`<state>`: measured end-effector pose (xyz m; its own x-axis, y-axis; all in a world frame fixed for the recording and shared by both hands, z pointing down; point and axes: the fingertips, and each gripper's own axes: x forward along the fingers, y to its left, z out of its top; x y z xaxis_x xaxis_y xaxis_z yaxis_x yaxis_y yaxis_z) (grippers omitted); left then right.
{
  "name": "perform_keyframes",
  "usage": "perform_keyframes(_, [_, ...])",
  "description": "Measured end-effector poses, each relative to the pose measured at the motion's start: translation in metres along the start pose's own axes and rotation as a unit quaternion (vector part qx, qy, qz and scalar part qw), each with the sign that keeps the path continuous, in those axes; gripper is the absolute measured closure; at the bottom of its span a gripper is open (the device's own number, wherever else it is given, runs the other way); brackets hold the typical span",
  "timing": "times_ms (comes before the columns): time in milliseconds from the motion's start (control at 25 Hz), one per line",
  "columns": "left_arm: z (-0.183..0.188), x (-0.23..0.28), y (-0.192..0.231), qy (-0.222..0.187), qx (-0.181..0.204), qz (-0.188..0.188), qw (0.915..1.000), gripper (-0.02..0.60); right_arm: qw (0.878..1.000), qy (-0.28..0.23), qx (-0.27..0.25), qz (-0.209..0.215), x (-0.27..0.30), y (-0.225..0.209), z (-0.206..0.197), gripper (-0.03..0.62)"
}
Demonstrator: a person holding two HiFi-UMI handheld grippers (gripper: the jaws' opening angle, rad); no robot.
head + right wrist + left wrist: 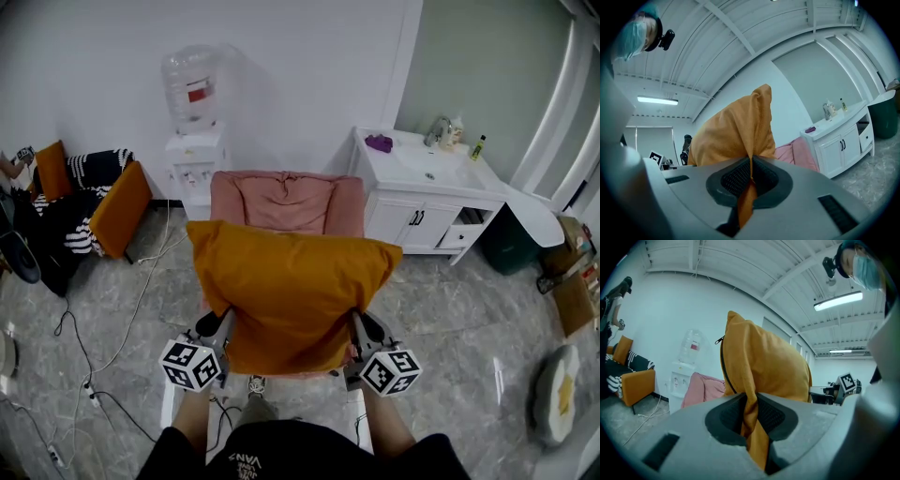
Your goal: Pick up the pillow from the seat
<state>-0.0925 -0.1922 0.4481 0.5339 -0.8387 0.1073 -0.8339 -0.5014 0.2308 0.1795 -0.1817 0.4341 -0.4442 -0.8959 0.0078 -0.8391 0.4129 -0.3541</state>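
Head view: mustard-orange fabric pillow [291,281] gripped at both lower corners, held in the air.
Nearest me, my left claw [221,326] and right claw [362,328] are each clamped shut on a bunched fold of its cover; the pillow stands upright between them, with the pink cushioned armchair [286,202] beyond it. I judge it soft, light and floppy, so the corners suit a hold, though thin folds might slip.
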Motion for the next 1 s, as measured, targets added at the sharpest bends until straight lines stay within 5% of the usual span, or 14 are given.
perform_keyframes(1000, [0.014,-0.057,-0.020,-0.030,0.003,0.021,0.9993,0.518,0.999,-0.013,-0.006,0.042,-0.034,0.042,0.021,0.588])
